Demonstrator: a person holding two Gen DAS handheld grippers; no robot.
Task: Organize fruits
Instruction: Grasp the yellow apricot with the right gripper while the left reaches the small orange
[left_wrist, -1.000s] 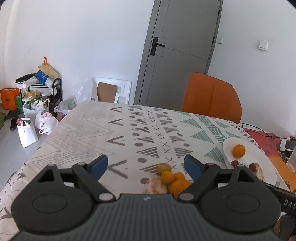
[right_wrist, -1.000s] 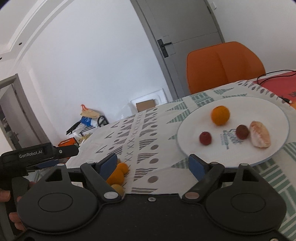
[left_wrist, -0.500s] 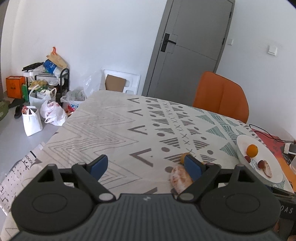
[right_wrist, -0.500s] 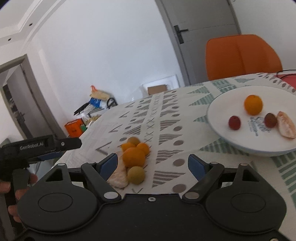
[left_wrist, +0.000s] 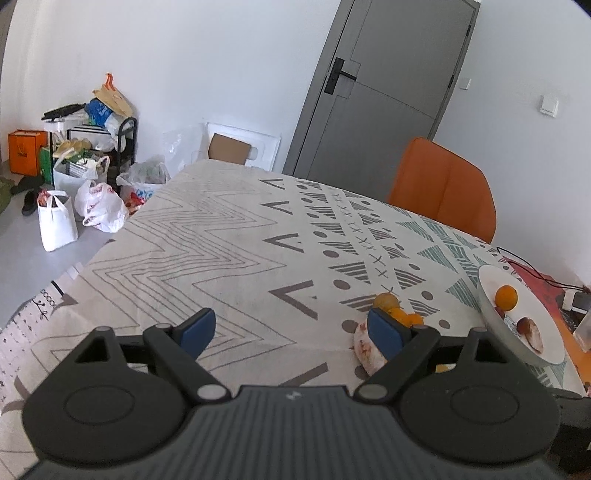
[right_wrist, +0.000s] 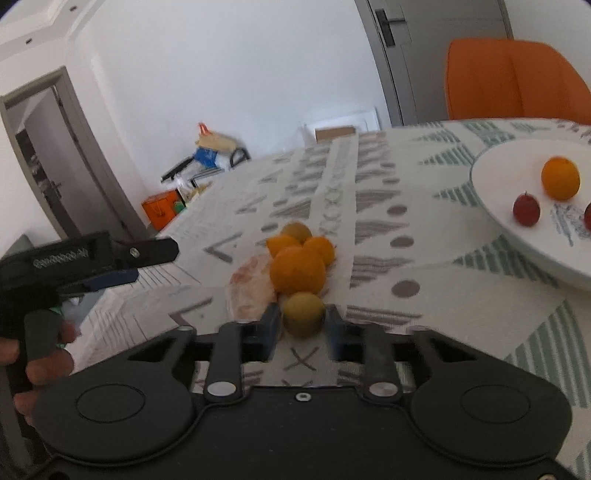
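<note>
A pile of fruit lies on the patterned tablecloth: a large orange, smaller oranges, a peeled citrus segment and a yellow-green fruit. My right gripper has its jaws closing onto the yellow-green fruit, and both blue pads touch its sides. My left gripper stands open over bare cloth, left of the pile. Its right finger hides part of the pile. A white plate at the right holds an orange and a small red fruit.
An orange chair stands at the table's far side before a grey door. Bags and a rack crowd the floor at the left. A black cable on a red mat lies past the plate.
My right gripper swung left from the plate to the fruit pile and closed on the yellow-green fruit. My left gripper drifted left, so the pile now sits behind its right finger.
</note>
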